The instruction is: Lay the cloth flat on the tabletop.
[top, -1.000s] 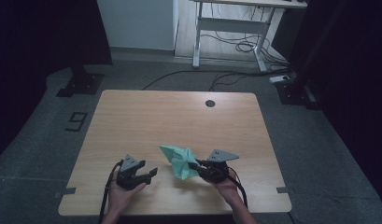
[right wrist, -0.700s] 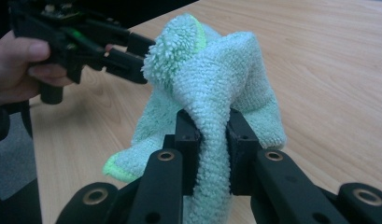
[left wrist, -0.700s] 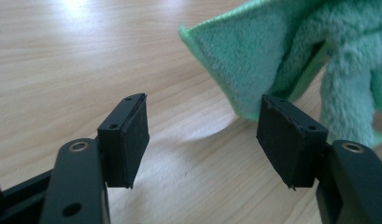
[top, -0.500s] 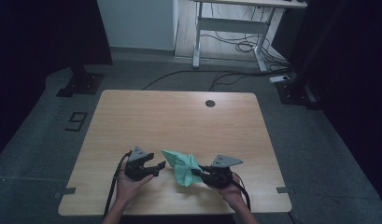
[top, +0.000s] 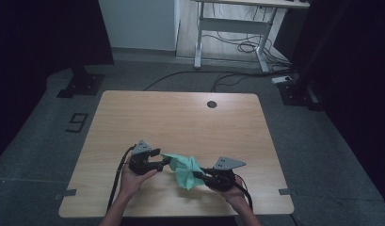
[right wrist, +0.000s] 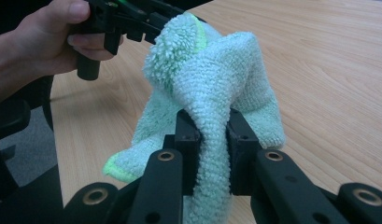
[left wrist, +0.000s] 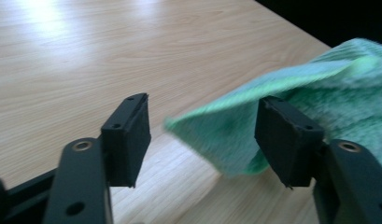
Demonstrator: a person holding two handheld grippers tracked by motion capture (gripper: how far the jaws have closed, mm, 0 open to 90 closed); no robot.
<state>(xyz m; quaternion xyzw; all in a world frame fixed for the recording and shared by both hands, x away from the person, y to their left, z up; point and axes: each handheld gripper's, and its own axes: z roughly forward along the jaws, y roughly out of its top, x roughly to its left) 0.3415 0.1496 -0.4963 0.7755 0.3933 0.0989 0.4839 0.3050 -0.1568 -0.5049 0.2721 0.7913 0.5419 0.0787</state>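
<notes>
Right now the right gripper has its two black jaws pinched on a fold of the green cloth; in the right gripper view the terry fabric is squeezed between the pads and runs down past them, while the rest of it bunches up above the jaws. The left gripper stands with its jaws spread wide. In the left gripper view one edge of the cloth reaches into the gap between the pads, lying against the right-hand pad and well clear of the other, so nothing is pressed there.

Seen from the high view, the left gripper and the right gripper face each other near the front edge of the table, with the cloth bunched between them and lifted off the wood at the right gripper's end. The person's left hand and right hand come in from the bottom, each wrapped around its gripper. A black cable trails from the left gripper over the front edge of the table. A small dark round hole sits near the far edge of the wooden top. Beyond the table, a white desk frame stands on the grey floor.
</notes>
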